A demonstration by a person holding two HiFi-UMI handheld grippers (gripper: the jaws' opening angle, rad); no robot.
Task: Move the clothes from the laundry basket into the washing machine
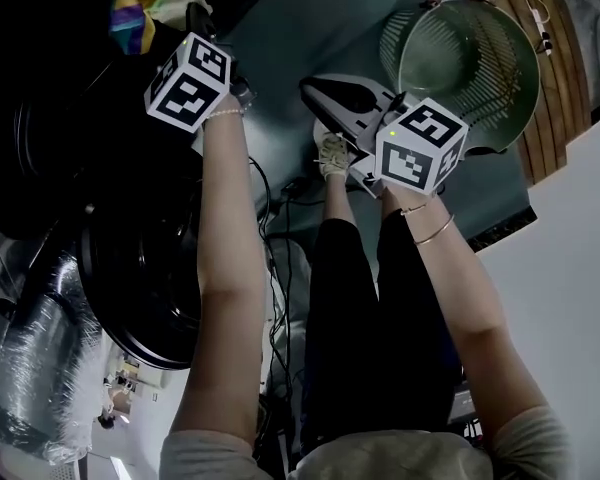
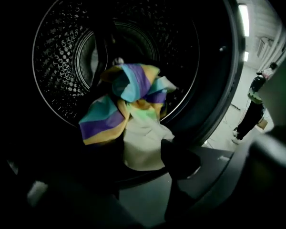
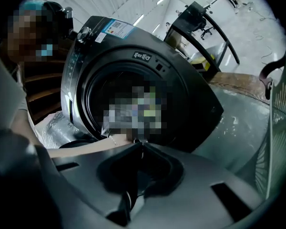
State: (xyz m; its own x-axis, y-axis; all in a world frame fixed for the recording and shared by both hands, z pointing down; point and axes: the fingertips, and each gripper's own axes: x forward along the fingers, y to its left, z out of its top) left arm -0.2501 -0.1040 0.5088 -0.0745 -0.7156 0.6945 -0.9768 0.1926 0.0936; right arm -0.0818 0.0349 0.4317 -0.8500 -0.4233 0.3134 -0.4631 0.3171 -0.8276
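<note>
While our left gripper (image 2: 139,154) stands wide, we log striped clothes (image 2: 126,104) between its jaws, draped from twelve o'clock over the drum (image 2: 57,66) lip; right gripper (image 3: 140,142) closed, empty.

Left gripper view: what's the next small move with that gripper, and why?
Probably nudge the clothes deeper into the drum. The left gripper has its jaws apart with nothing pinched, yet the striped cloth and the pale cloth beneath it drape over the drum's front lip, where they could slide back out.
</note>
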